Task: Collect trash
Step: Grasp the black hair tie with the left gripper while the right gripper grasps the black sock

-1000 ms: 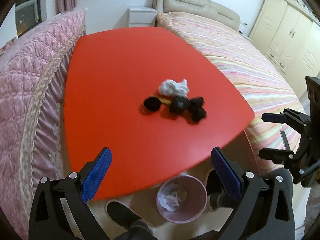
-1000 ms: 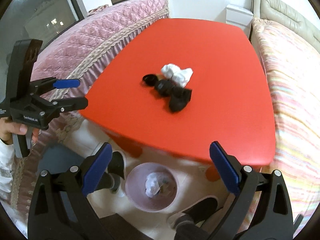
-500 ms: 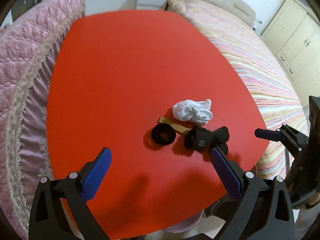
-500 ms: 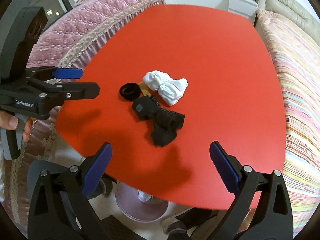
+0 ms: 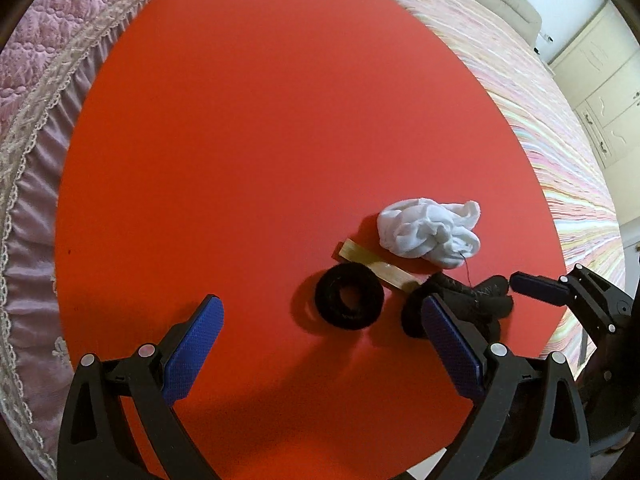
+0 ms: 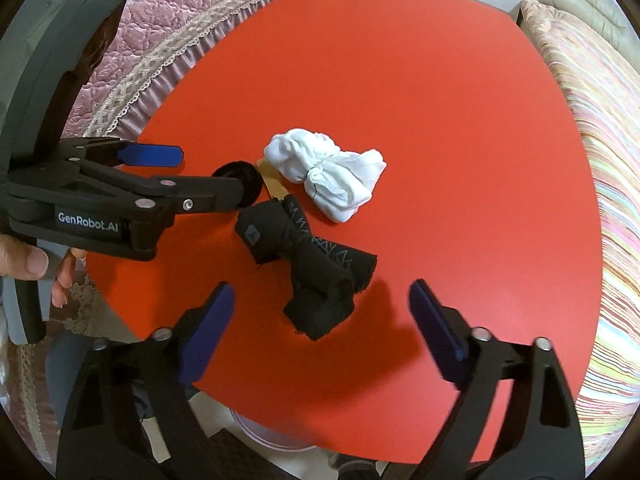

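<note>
Over red table (image 6: 440,120), right claw (image 6: 320,312) (narrowing, empty) nearer black cloth (image 6: 312,264)

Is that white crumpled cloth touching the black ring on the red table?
Apart. In the left wrist view, bare red table and a tan strip lie between the white cloth and the black ring.

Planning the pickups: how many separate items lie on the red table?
4, clustered: white cloth farthest, tan strip beside it, black ring at left, black cloth nearest. Smaller bits may hide beneath.
</note>
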A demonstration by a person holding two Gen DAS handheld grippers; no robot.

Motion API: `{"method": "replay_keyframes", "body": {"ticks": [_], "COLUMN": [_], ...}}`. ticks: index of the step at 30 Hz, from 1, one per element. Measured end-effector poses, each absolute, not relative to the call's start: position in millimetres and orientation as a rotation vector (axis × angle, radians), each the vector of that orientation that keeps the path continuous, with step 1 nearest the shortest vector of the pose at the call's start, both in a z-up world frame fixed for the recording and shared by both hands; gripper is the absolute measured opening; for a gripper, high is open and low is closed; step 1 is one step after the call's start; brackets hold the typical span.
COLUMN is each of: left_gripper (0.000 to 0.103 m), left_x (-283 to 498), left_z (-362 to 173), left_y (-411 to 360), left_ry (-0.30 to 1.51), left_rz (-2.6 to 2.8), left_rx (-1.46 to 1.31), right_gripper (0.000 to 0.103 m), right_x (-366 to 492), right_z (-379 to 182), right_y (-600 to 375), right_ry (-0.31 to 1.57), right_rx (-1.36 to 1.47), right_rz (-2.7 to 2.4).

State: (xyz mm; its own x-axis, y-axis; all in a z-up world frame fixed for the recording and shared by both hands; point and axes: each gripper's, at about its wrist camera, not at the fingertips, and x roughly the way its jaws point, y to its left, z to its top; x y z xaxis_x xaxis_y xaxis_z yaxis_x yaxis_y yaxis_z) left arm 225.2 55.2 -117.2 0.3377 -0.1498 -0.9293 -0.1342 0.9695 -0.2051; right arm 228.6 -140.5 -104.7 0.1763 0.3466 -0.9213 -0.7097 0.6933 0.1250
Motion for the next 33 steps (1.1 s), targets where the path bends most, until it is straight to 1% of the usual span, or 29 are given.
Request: {"method": "replay_keyframes", "body": {"ticks": [2,3,4,5,7,8,9,10,11,12,14,18,23,33], "left_gripper": [0.093,0.09,0.082,0.079,0.076,0.074,0.072,0.066,0.056,0.05,0.032,0.029,0.029,0.029], "left_x": [225,226,226,225,224,224,226,225,224,223,222,218,207,168], "left_z": [-119,-119,-120,-122,-122,-122,-121,-120,-120,-119,-119,-117,-113,-98], "left_y": [53,53,53,54,55,55,56,56,55,54,53,50,49,39], "left_ry": [1.23,1.228,1.228,1.235,1.223,1.216,1.211,1.206,1.201,1.198,1.192,1.177,1.152,1.086], "left_rz": [-0.01,-0.01,-0.01,-0.008,-0.005,-0.004,-0.004,-0.005,-0.006,-0.006,-0.006,-0.024,-0.031,-0.027], "left_rx": [-0.256,-0.252,-0.248,-0.245,-0.238,-0.237,-0.236,-0.229,-0.217,-0.207,-0.199,-0.174,-0.16,-0.106], "right_gripper": [0.08,0.078,0.077,0.075,0.07,0.067,0.061,0.059,0.055,0.048,0.039,0.031,0.029,0.029], "right_x": [230,230,230,230,231,231,231,231,230,231,231,229,223,201], "right_z": [-107,-108,-109,-110,-113,-114,-115,-115,-115,-116,-118,-116,-113,-95], "right_y": [-139,-138,-138,-138,-137,-137,-137,-137,-137,-136,-135,-136,-142,-162], "right_ry": [1.176,1.177,1.176,1.177,1.182,1.183,1.184,1.18,1.18,1.18,1.177,1.167,1.156,1.109], "right_rx": [-0.369,-0.37,-0.372,-0.373,-0.369,-0.369,-0.369,-0.371,-0.368,-0.367,-0.373,-0.373,-0.362,-0.328], "right_rz": [0.773,0.772,0.773,0.773,0.772,0.77,0.766,0.766,0.77,0.768,0.77,0.768,0.765,0.757]}}
